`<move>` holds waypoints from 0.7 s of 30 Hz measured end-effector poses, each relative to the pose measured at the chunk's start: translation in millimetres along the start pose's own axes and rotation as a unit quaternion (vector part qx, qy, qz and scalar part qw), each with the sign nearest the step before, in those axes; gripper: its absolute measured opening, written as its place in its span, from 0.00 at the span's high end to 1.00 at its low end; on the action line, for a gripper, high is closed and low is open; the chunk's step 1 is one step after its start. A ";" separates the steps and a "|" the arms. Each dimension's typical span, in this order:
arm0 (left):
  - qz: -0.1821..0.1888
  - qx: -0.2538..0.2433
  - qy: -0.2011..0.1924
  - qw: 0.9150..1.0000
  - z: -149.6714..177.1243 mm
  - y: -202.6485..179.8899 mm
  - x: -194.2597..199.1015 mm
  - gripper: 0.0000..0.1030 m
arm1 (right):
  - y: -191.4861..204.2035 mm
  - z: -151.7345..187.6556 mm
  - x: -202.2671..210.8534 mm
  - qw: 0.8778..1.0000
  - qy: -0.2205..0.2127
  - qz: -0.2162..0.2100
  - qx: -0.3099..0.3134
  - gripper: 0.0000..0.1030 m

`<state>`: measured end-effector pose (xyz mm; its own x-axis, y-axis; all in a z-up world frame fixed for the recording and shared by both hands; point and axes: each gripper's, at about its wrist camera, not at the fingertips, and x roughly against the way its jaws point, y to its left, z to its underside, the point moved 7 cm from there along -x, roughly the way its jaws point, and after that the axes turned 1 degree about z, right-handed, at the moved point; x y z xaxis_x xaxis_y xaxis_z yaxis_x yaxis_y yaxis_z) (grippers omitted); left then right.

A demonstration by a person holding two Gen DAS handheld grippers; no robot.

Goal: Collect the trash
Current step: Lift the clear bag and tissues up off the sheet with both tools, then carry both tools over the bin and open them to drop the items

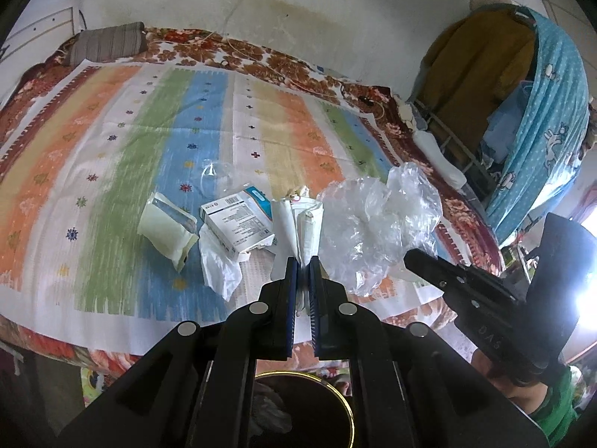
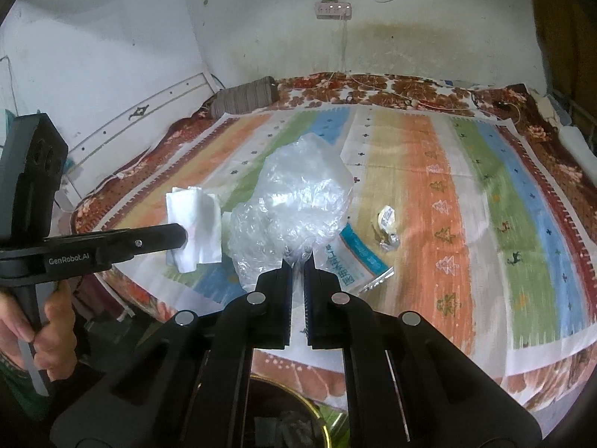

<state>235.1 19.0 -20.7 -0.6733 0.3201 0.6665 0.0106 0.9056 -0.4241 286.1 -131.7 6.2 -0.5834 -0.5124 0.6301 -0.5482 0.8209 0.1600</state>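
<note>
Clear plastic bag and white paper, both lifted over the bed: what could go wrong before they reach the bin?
The right tool pinches only a corner of the clear plastic bag; it may slip. The left tool grips just the edge of the white paper. The bin sits beneath both tools, mostly hidden, so drops could miss.

Striped bed (image 1: 156, 119), stained wall (image 1: 298, 3)

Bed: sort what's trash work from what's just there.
Job: white wrapper in left gripper; plastic bag in right gripper; box; pouch; bin.
Lying about: pillow; power strip; hanging clothes.
</note>
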 end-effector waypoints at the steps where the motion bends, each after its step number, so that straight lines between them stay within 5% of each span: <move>1: -0.001 0.000 0.000 1.000 1.8 -0.6 2.0 0.95 | 0.6 1.6 2.6 1.000 -0.002 0.003 0.001 0.96; 21: -0.008 0.025 0.008 1.000 94.5 -5.3 44.0 0.95 | 39.2 87.6 47.3 1.000 0.031 0.003 0.005 0.96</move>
<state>135.5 2.0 -47.1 -0.6610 0.3102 0.6833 -0.0377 0.8957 -0.4431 184.5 -145.8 -24.3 -0.5487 -0.4915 0.6763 -0.5511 0.8209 0.1495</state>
